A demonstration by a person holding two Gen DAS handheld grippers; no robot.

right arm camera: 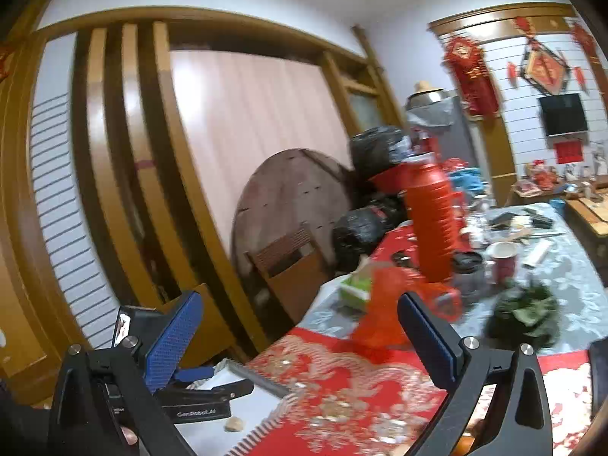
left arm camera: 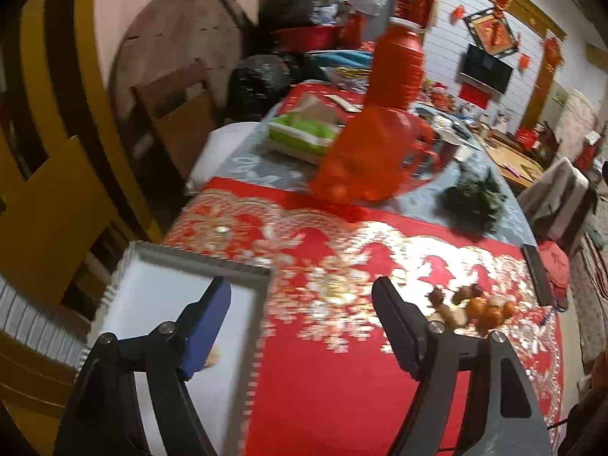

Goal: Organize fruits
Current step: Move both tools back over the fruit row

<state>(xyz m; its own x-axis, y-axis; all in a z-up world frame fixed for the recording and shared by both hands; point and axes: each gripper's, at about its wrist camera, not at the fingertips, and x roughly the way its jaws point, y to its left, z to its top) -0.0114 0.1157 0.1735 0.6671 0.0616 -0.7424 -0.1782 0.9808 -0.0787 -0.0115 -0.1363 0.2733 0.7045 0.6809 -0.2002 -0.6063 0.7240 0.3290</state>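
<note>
Hovering over tray (left arm camera: 159, 296): left claw (left arm camera: 304, 304) (jaws apart).

Small orange fruits (left arm camera: 490, 309): about three, clustered just right of the left tool's right finger; blur makes the count approximate.
Brown fruits (left arm camera: 461, 294): about three, touching that cluster on its far side.
White tray (left arm camera: 159, 285): one, under the left tool's left finger.
Pale piece in tray (right arm camera: 232, 423): one.
Red flask (left arm camera: 399, 68): one, far ahead.
Red mesh bag (left arm camera: 364, 159): one, ahead.
Leafy bunch (left arm camera: 475, 197): one, ahead right.
</note>
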